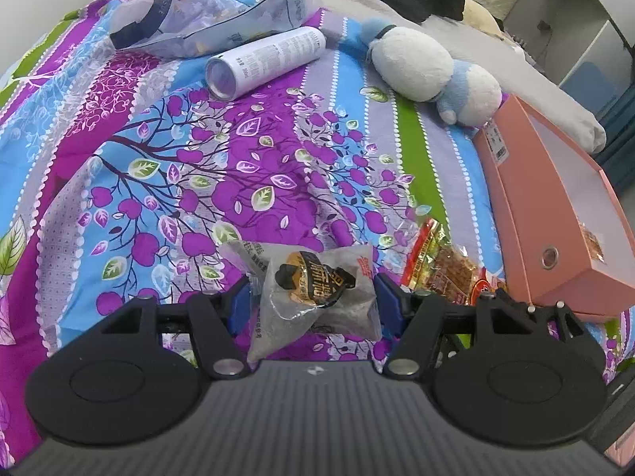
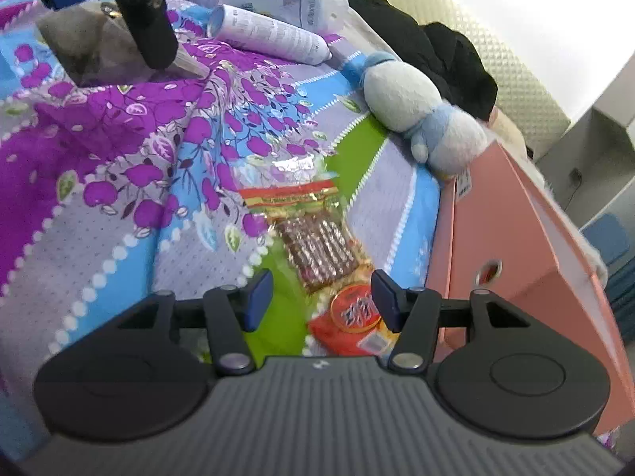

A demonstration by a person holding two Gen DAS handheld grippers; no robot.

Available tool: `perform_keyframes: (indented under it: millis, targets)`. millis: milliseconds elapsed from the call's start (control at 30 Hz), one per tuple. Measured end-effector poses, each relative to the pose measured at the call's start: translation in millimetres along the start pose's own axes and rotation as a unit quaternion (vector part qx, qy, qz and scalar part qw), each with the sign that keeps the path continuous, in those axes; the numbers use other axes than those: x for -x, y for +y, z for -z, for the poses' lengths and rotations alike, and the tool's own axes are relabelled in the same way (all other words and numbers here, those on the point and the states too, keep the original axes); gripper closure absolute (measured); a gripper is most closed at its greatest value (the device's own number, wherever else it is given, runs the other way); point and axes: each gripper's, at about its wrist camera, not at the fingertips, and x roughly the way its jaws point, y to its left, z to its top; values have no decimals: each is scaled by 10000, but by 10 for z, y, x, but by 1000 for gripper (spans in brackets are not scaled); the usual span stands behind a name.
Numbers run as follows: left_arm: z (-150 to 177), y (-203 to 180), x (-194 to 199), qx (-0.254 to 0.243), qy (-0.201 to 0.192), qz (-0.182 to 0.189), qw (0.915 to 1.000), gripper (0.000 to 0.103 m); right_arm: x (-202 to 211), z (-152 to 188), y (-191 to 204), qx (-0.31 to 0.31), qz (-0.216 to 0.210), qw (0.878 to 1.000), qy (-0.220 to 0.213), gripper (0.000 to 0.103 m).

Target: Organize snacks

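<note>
Fingers (image 1: 244, 305) of the left gripper (image 1: 313, 301) are clamping a grey snack pouch (image 1: 317, 289) from both sides, while the right gripper (image 2: 317, 297) is hanging with its pads spread apart over a red and gold snack packet (image 2: 317, 238) lying on the bedspread (image 1: 158, 166), touching nothing. Judging by this, both snacks are heading for the pink box (image 2: 512, 234) just right of the fingers, so the right pads are needing to close first; ahead, a plush toy (image 1: 420, 63), a white can (image 1: 266, 63) and a torn bag (image 1: 222, 20) are lying clear of the route
</note>
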Motion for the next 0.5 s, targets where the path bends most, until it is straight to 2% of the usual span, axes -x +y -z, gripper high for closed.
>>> perform_keyframes:
  millis: [200, 267, 500]
  targets:
    - [-29, 12, -50, 19, 8, -21, 10000, 35, -103, -101, 105, 480, 368, 9982, -26, 48]
    - [-40, 13, -69, 25, 8, -16, 10000, 35, -145, -115, 144, 690, 450, 9966, 44, 52]
    - [-97, -4, -134, 24, 1, 21, 10000, 35, -192, -174, 154, 1384, 336, 9892, 355, 53]
